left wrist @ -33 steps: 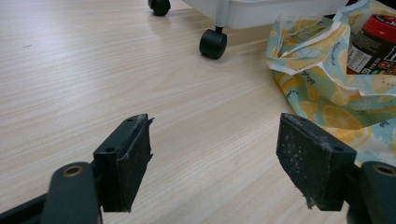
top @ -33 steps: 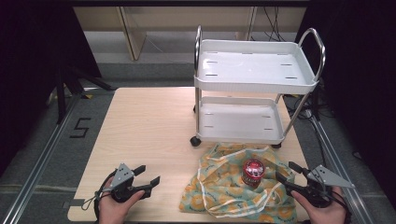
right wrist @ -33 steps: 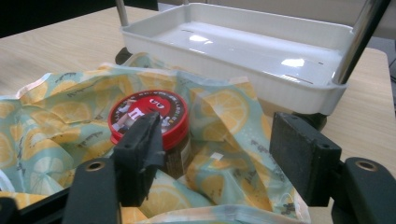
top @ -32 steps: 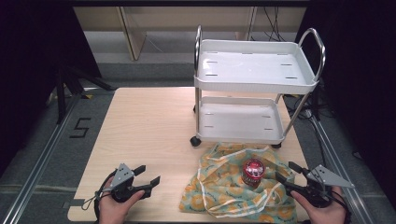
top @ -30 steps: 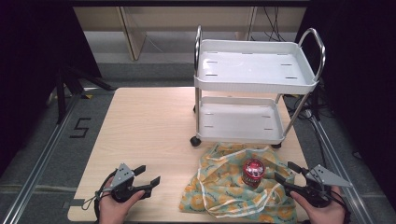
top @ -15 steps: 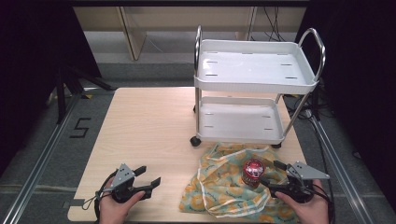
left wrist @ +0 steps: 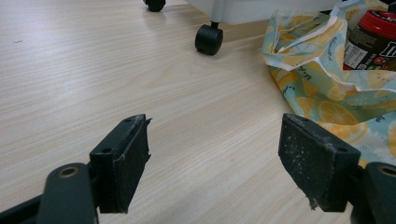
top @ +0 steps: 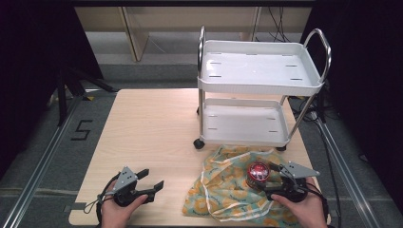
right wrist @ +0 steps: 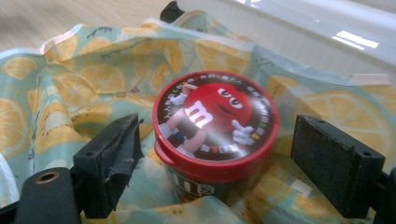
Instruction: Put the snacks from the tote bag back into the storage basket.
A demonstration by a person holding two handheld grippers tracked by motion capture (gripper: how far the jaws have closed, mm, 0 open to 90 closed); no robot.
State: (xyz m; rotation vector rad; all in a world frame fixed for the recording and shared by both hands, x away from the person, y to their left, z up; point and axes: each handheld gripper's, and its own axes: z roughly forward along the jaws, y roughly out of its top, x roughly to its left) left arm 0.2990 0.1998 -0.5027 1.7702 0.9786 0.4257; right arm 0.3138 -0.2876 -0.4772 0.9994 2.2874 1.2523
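A small tub with a red lid [top: 259,171] [right wrist: 215,123] stands upright on a crumpled lemon-print cloth [top: 228,187] [right wrist: 70,84] at the table's front right. My right gripper [top: 270,179] [right wrist: 217,163] is open, its jaws spread on either side of the tub and just short of it. At the front left my left gripper [top: 151,181] [left wrist: 217,163] is open over bare wood, nothing between its jaws. The tub [left wrist: 373,39] and cloth [left wrist: 327,93] lie to the right in the left gripper view.
A white two-shelf cart [top: 261,83] on black castors [left wrist: 208,39] stands at the back right of the wooden table [top: 152,128], just behind the cloth. Both shelves are bare. Dark floor and metal rails border the table.
My right gripper has moved left toward the tub until its jaws flank it. The left gripper, the cloth and the cart have stayed put.
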